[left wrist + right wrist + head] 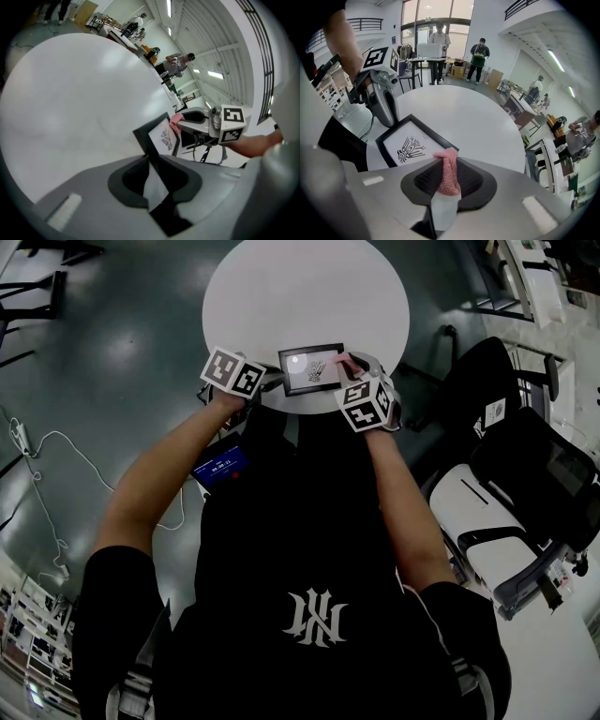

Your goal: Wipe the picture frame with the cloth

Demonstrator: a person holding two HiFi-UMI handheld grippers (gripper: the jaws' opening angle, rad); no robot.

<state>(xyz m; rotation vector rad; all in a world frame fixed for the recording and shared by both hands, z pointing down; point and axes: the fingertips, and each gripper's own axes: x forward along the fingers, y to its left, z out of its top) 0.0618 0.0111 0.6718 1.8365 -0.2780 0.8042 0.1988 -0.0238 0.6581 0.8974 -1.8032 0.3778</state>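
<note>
- The wiping step is judged to be in hand: the pink cloth (447, 173) is clenched in the right tongs (444, 190) and is brought against a corner of the picture frame (408, 144).
- The frame is grasped at its edge by the left tongs (151, 185), at the near rim of the worktop (281, 296).
- Next, a stroke across the glass is probably called for.
- Both forearms are stretched forward, and both tongs are pointed downward.

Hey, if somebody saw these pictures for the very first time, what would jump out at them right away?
First, the black picture frame with its line drawing, at the near edge of the round white table. The left gripper is clamped on the frame's edge. Opposite it, the right gripper pinches a pink cloth at the frame's corner.
</note>
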